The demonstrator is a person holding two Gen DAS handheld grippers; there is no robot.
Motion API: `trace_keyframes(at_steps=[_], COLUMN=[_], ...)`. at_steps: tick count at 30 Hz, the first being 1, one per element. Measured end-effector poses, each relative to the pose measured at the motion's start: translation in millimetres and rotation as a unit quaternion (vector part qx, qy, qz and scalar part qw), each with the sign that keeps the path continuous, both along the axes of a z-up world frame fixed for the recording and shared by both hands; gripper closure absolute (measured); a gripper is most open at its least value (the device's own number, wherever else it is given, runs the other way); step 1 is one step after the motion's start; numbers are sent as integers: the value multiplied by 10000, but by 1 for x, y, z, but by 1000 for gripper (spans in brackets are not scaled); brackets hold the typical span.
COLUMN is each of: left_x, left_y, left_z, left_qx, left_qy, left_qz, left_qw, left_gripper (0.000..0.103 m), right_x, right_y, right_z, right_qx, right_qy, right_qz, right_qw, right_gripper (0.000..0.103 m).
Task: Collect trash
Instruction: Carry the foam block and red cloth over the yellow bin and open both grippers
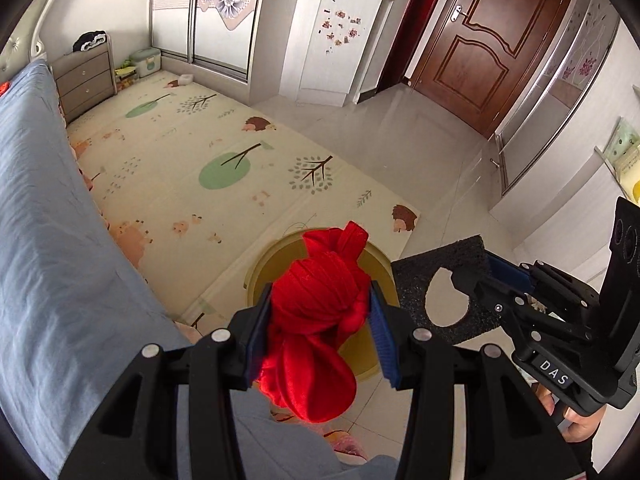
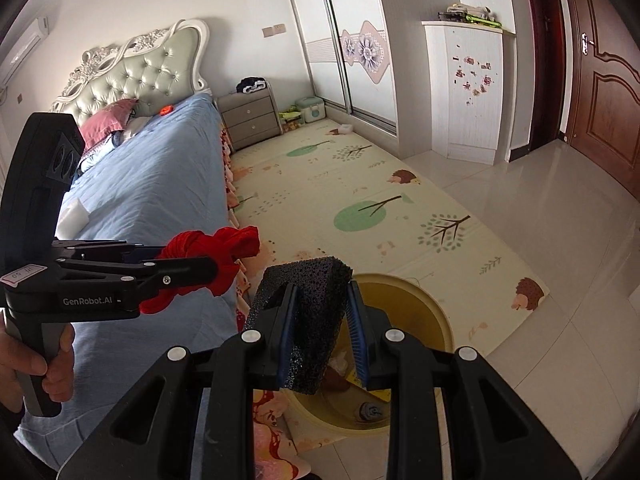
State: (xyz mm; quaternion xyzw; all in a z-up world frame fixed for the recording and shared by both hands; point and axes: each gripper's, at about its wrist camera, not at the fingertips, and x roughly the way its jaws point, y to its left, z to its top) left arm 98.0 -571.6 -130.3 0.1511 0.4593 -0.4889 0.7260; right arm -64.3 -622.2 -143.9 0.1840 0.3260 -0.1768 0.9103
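Note:
My left gripper [image 1: 320, 312] is shut on a knotted red cloth bundle [image 1: 316, 292], which hangs right over the round yellow bin [image 1: 260, 276] on the floor. In the right wrist view the same left gripper [image 2: 200, 260] holds the red cloth [image 2: 224, 244] beside the bed. My right gripper [image 2: 320, 300] is shut on a black foam piece [image 2: 304, 280] above the yellow bin [image 2: 436, 316]. From the left wrist the right gripper [image 1: 480, 276] shows at the right, and the black foam [image 1: 416, 284] has a cut-out hole. Some scraps [image 2: 372, 408] lie inside the bin.
A bed with a blue sheet [image 1: 48, 240] runs along the left. A patterned play mat [image 1: 208, 152] covers the floor beyond the bin, with tiled floor [image 1: 400, 140] to its right. A grey nightstand [image 2: 250, 120], a white cabinet [image 1: 332, 40] and a brown door [image 1: 492, 40] stand farther off.

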Motion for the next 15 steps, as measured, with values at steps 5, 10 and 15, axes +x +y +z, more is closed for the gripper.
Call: trace_keyframes(at_steps=[5,10,15], left_x=[5,9,23], left_y=[-27,-45,-59], left_z=[-16,-27,-35], left_qx=[268,331,346], left_qy=[94,233,373], left_qz=[-105,-130,232], left_qw=[9995,9991,9984], left_gripper=[57,57,6], right_x=[3,8,14], right_y=[-23,-35,-39], right_z=[-22,-33,-40], right_qx=[118,193,-122], right_qy=[200,295,448], right_qz=[-129,-174,-415], right_qw=[9996,9992,9981], right_gripper=[78,78,28])
